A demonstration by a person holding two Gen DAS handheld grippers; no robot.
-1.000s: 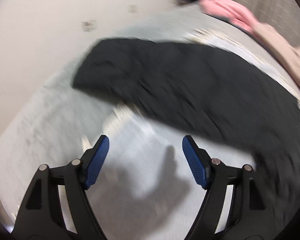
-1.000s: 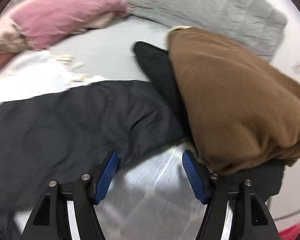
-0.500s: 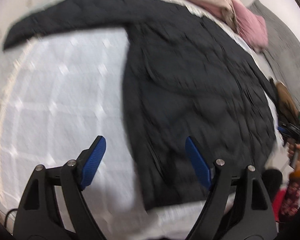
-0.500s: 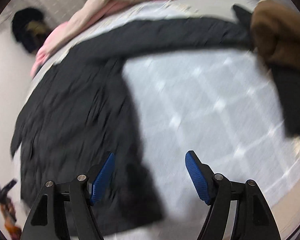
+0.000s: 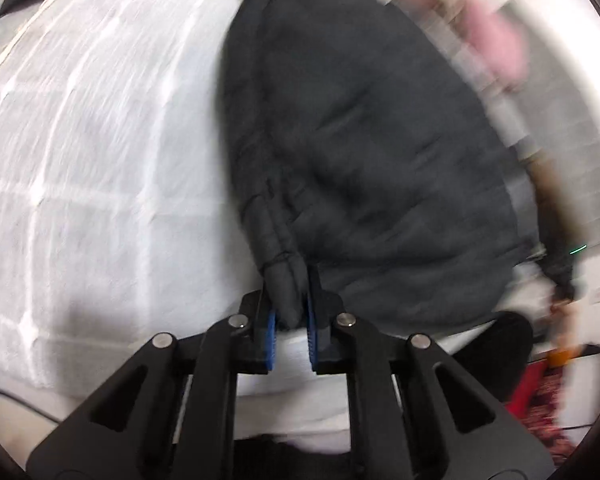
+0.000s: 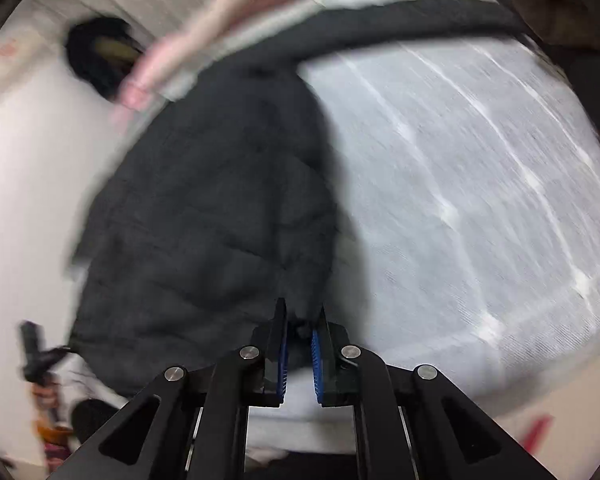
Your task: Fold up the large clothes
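A large black quilted jacket lies spread on a white quilted bed cover. My left gripper is shut on the jacket's near hem corner, the fabric pinched between its blue pads. In the right wrist view the same jacket lies left of the white cover, and my right gripper is shut on its other near hem corner. One sleeve stretches away to the far right. Both views are motion-blurred.
Pink and beige bedding is piled along the far side of the bed. A brown garment sits at the far right corner. A dark object stands against the wall. The bed's near edge runs just below both grippers.
Both grippers were open above the bed; they have dropped to the jacket's near hem and closed on it, one at each corner.
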